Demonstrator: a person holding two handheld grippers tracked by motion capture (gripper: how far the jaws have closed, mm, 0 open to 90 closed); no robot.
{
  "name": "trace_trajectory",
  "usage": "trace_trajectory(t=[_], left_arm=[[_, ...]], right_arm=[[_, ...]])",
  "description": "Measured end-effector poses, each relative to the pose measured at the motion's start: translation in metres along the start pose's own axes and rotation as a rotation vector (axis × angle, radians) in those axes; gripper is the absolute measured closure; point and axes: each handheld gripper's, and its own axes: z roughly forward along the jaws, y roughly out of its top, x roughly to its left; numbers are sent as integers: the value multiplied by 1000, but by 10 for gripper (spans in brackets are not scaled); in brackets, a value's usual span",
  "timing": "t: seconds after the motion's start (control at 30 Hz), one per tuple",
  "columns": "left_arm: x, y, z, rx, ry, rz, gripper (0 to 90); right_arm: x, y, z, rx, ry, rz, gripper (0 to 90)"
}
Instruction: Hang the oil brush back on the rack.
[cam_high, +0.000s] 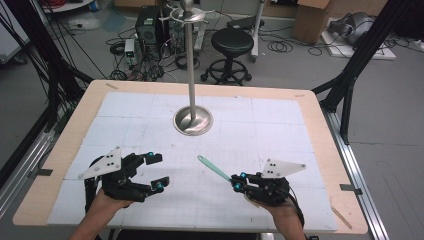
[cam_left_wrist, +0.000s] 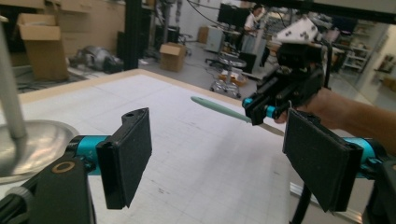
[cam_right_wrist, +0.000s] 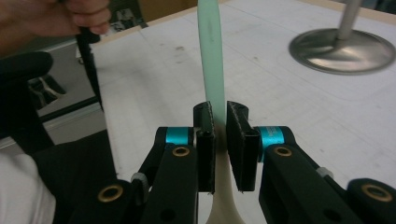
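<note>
Currently a spatula (cam_high: 214, 168) is held by the right gripper (cam_high: 237, 182), with the jaws closed tightly on the place where its green handle meets the cream blade. From the stand (cam_high: 192, 120), the spatula is found nearer to the person and a little to the right, lifted above the table (cam_high: 60, 150) and pointing back toward the stand's base. In the right gripper view the handle (cam_right_wrist: 209, 51) is seen rising straight between the two pads, while the blade (cam_right_wrist: 224, 205) hangs below them.

The left gripper (cam_high: 156, 172) is kept wide open, with nothing between its jaws; it is placed nearer to the person than the stand and to its left, well apart from the spatula.

A hanging on the stand's top hooks (cam_high: 186, 14) is probably intended. The grip is taken on a narrow, smooth part, so the spatula can be turned or slipped between the pads if it is moved fast. The long handle can also be knocked against the pole when it is brought close, and a light stand could then be tipped or pushed away.
</note>
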Motion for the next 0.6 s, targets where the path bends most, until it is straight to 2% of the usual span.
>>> trace_trajectory(t=[0.23, 0.3, 0.43, 0.53, 0.6], left_arm=[[-1, 2, 6, 17, -59, 8, 246], [-1, 3, 8, 13, -90, 1, 268], [-1, 5, 13, 15, -124, 5, 313], [-2, 9, 17, 19, -158, 17, 336], [-4, 10, 19, 14, -183, 8, 354]], right_arm=[[7, 11, 9, -18, 91, -26, 821], [9, 13, 12, -26, 134, -38, 820], [10, 16, 17, -45, 200, -50, 820], [12, 18, 22, -32, 234, -67, 820], [14, 20, 24, -39, 251, -71, 819]])
